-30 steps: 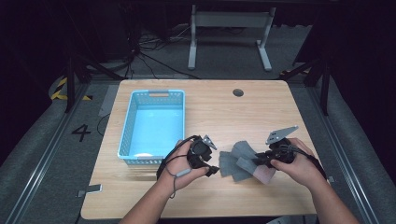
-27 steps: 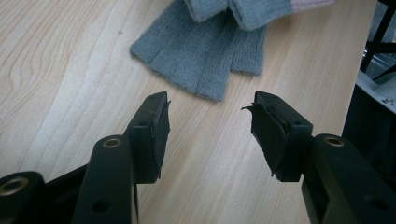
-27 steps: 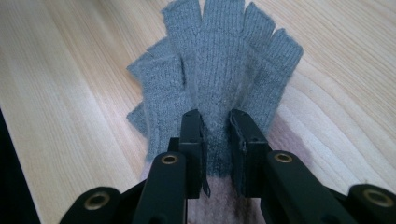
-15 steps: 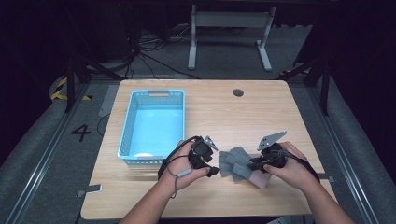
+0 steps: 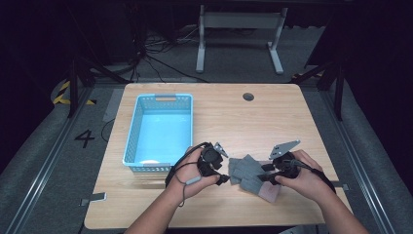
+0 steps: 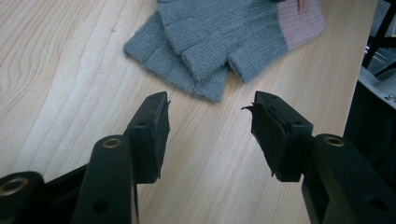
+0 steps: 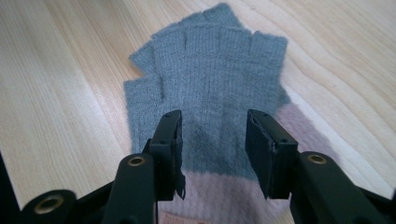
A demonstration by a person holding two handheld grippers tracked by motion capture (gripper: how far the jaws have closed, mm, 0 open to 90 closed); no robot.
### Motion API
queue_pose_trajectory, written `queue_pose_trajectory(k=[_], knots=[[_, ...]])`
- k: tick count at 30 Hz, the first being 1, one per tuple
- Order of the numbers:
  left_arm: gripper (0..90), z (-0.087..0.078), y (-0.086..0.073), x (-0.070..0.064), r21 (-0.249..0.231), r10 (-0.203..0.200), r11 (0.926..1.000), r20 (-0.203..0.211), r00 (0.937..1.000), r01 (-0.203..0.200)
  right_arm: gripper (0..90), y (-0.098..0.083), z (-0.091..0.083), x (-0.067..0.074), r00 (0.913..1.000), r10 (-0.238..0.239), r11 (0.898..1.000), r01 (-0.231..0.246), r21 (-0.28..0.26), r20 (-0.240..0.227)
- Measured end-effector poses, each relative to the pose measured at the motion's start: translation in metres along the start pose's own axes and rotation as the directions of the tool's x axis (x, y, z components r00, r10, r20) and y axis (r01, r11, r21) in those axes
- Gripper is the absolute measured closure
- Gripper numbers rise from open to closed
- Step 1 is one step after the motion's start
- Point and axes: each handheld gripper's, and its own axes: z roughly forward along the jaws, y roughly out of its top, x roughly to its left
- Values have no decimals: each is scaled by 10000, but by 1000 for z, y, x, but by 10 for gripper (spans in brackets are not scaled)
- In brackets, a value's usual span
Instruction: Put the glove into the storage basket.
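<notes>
Nearest the table's (image 5: 302, 112) front edge, both forearms enter from 6 o'clock, cropped at the frame bottom. Left gripper (image 5: 225, 178) jaws apart, nothing between them, tips just short of the glove's fingertips. Right gripper (image 5: 265, 171) jaws also apart, hovering over the grey fingerless glove (image 5: 246, 171), straddling the line where grey meets the pink cuff (image 7: 299, 126). Contact with the knit is hard to judge; possibly just above it. In the high view the right hand (image 5: 304, 178) covers part of the cuff. Glove (image 6: 219, 37) looks doubled, a second layer poking out underneath. Versus a second ago: right gripper moved in toward 9 o'clock over the glove; left hand (image 5: 195, 170) barely changed. Blue basket (image 5: 131, 141) sits at 10 o'clock of the hands.
</notes>
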Motion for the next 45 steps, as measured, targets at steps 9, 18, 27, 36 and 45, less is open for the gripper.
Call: queue_pose_trajectory(k=[9,18,27,36,45], knots=[[475,3,2,1,-3,68,10000,-18,10000,-68,579,-11,-18,-7,9991,360,9992,-356,-168,232],[497,11,2,4,-361,209,9991,92,9997,-206,583,-25,-31,-17,9972,634,9979,-639,116,385],[604,20,4,6,41,316,9995,116,9994,-316,581,-39,-35,-26,9953,872,9935,-900,695,419],[670,31,6,7,606,644,9960,173,9978,-653,608,-49,-35,-27,9968,782,9876,-799,1352,178],[681,43,11,8,629,749,9951,245,9969,-763,612,-54,-25,-22,9985,544,9812,-543,1853,42]])
